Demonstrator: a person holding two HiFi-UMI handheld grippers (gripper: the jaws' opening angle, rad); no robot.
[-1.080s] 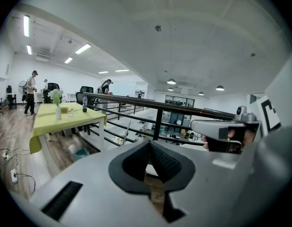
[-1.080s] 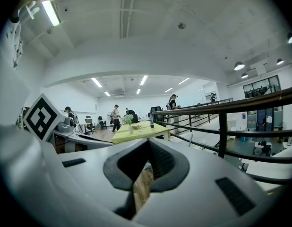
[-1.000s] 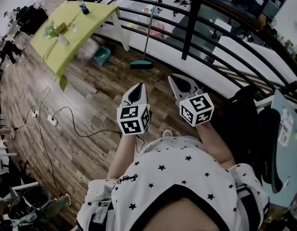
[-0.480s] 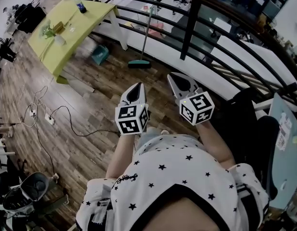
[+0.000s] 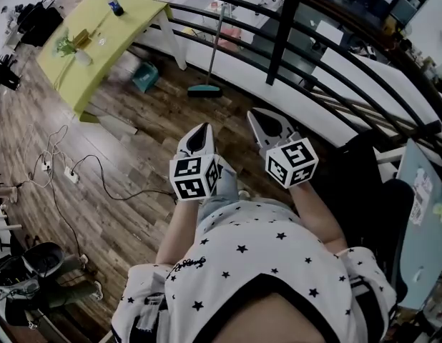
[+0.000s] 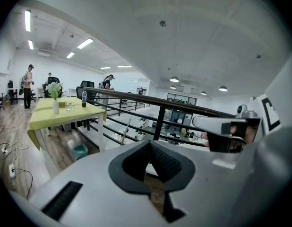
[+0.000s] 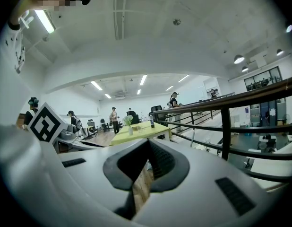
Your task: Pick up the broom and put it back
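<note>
The broom (image 5: 206,88) leans upright against the black railing (image 5: 282,40), its teal head on the wood floor and its pale handle (image 5: 217,45) rising past the rails. It stands well ahead of both grippers. My left gripper (image 5: 200,130) and right gripper (image 5: 262,116) are held side by side in front of the person's body, both shut and empty. Past the shut tips of the left gripper (image 6: 148,144), the left gripper view shows the broom handle (image 6: 125,130) far off. The right gripper view shows its own closed tips (image 7: 147,143) and the railing (image 7: 225,126).
A yellow-green table (image 5: 78,70) with a bottle (image 5: 114,6) stands at the far left, a teal bin (image 5: 144,77) under it. Cables and a power strip (image 5: 71,176) lie on the floor at left. A dark chair (image 5: 371,184) stands at right. People stand far back.
The head view has shifted a little: the table, bin and broom sit slightly higher and further left in the picture. Both grippers stay shut, side by side.
</note>
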